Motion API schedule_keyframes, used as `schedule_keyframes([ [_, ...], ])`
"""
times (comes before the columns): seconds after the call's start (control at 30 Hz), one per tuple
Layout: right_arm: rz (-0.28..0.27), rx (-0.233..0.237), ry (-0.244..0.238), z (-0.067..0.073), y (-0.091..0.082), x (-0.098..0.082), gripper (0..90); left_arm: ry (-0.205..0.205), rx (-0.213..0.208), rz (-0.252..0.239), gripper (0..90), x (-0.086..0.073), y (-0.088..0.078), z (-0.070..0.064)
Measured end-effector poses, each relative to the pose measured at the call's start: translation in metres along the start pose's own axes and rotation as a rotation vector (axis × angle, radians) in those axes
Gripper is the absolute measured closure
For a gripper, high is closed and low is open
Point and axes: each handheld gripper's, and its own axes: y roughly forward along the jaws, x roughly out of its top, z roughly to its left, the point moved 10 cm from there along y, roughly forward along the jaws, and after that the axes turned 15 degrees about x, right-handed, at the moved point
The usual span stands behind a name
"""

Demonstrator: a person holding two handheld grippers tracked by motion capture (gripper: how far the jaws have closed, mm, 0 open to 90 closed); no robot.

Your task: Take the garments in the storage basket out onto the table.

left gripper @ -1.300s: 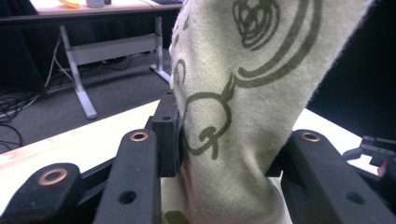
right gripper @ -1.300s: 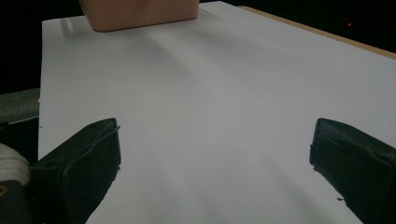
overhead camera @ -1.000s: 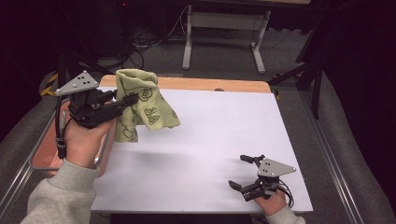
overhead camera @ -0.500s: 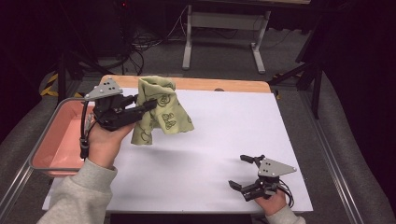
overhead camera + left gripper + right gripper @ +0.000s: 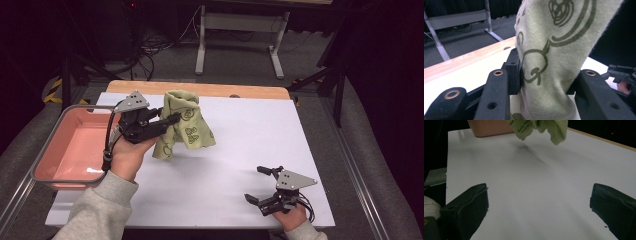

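Cloth (image 5: 184, 125) hung pinched in the left hand-held gripper (image 5: 172, 120), its jaws clamped on a bunched fold, the rest draping below onto the desk (image 5: 260, 135). Behind that gripper sat the pink tray (image 5: 65, 150). The right hand-held gripper (image 5: 260, 185) rested well apart, jaws wide. Carrying looked underway; next likely lowering and spreading the cloth flat.

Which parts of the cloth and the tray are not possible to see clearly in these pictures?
- cloth: top and bottom cut off by the left gripper view's edges.
- cloth's pinched fold: hidden between the left gripper jaws, high view.
- pink tray: near corner covered by the person's hand, high view.
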Motion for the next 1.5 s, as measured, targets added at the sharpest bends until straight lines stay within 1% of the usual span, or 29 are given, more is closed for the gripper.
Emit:
schedule_keyframes([
  [0.2, 0.002, 0.005, 0.001, 0.001, 0.0, 0.0, 2.5, -0.003, -0.011, 0.016, 60.8, -0.01, 0.013, -0.007],
  [0.23, 0.002, 0.006, 0.001, 0.001, 0.0, 0.0, 2.4, 0.004, -0.011, 0.018, 60.8, -0.011, 0.015, -0.007],
  [0.33, 0.003, 0.007, 0.0, 0.001, 0.0, -0.001, 2.4, 0.001, -0.016, 0.02, 60.8, -0.014, 0.018, -0.009],
  [0.4, 0.002, 0.006, 0.0, 0.0, 0.0, -0.001, 2.4, 0.001, -0.019, 0.026, 60.6, -0.018, 0.023, -0.011],
  [0.47, 0.002, 0.007, 0.0, 0.0, 0.0, -0.001, 2.3, 0.005, -0.015, 0.032, 60.6, -0.021, 0.025, -0.01],
  [0.53, 0.003, 0.01, 0.001, 0.001, 0.0, -0.001, 2.4, 0.003, -0.018, 0.051, 60.5, -0.027, 0.031, -0.01],
  [0.57, 0.003, 0.009, 0.0, 0.001, 0.0, -0.001, 2.3, 0.01, -0.016, 0.053, 60.5, -0.029, 0.033, -0.009],
  [0.6, 0.002, 0.01, 0.001, 0.001, 0.0, -0.001, 2.3, 0.004, -0.018, 0.06, 60.4, -0.031, 0.034, -0.01],
  [0.73, 0.002, 0.009, 0.0, 0.001, 0.0, -0.001, 2.3, -0.003, -0.024, 0.066, 60.0, -0.037, 0.039, -0.009],
  [0.8, 0.006, 0.011, 0.0, 0.001, 0.0, -0.001, 2.3, -0.005, -0.021, 0.069, 59.9, -0.041, 0.043, -0.007],
  [0.93, 0.005, 0.011, 0.0, 0.001, 0.0, -0.001, 2.3, -0.002, -0.018, 0.07, 59.5, -0.044, 0.045, -0.006],
  [1.03, 0.007, 0.013, 0.001, 0.001, 0.001, -0.002, 2.3, -0.01, -0.017, 0.077, 59.3, -0.048, 0.05, -0.006],
  [1.1, 0.006, 0.014, 0.0, 0.001, 0.001, -0.001, 2.3, -0.01, -0.018, 0.082, 58.8, -0.05, 0.051, -0.006],
  [1.2, 0.007, 0.014, 0.0, 0.001, 0.001, -0.002, 2.3, -0.009, -0.012, 0.099, 58.6, -0.056, 0.056, -0.006],
  [1.23, 0.007, 0.013, 0.0, 0.001, 0.001, -0.002, 2.3, -0.009, -0.012, 0.099, 58.4, -0.056, 0.056, -0.006],
  [1.27, 0.006, 0.014, 0.0, 0.001, 0.001, -0.001, 2.3, -0.006, -0.013, 0.105, 58.4, -0.059, 0.059, -0.006],
  [1.47, 0.007, 0.016, -0.001, 0.001, 0.001, -0.002, 2.3, -0.015, -0.015, 0.116, 58.0, -0.067, 0.067, -0.008],
  [1.5, 0.007, 0.017, -0.001, 0.001, 0.001, -0.002, 2.3, -0.011, -0.016, 0.119, 57.9, -0.068, 0.069, -0.008],
])
